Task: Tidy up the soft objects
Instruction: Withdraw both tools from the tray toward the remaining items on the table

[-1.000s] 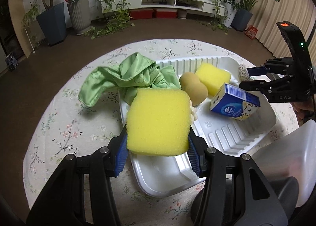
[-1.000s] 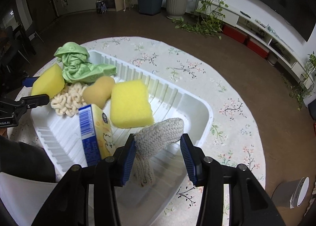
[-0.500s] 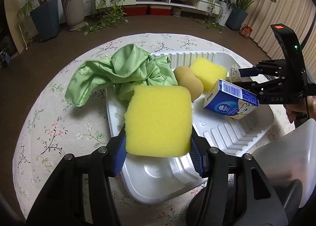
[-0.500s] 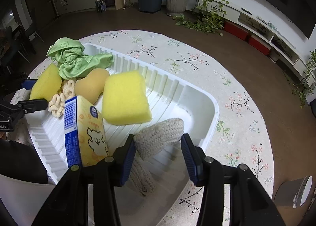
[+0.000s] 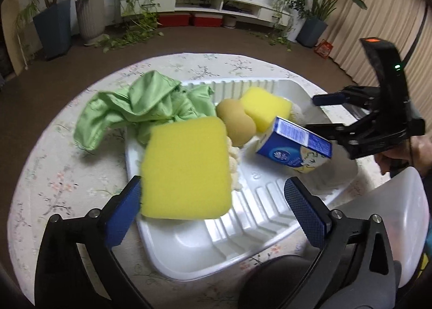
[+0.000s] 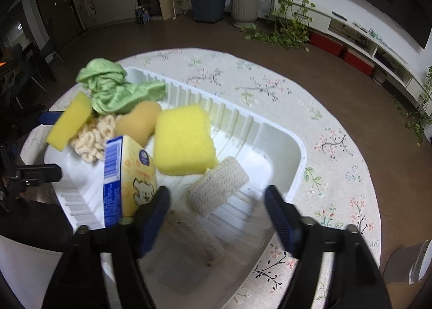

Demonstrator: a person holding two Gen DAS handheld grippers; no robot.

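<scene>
Behind the tissue box (image 6: 127, 174), only right-wrist view shows looped cream rings (image 6: 93, 137)

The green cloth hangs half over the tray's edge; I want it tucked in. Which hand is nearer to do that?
Left, probably. The green cloth lies just beyond the left gripper, whose jaws are opening off the sponge; the right gripper works the tray's opposite end.

Your left gripper (image 5: 213, 203) and right gripper (image 6: 217, 213) both tilt steeply down, jaws opening, pads gripping nothing.
</scene>
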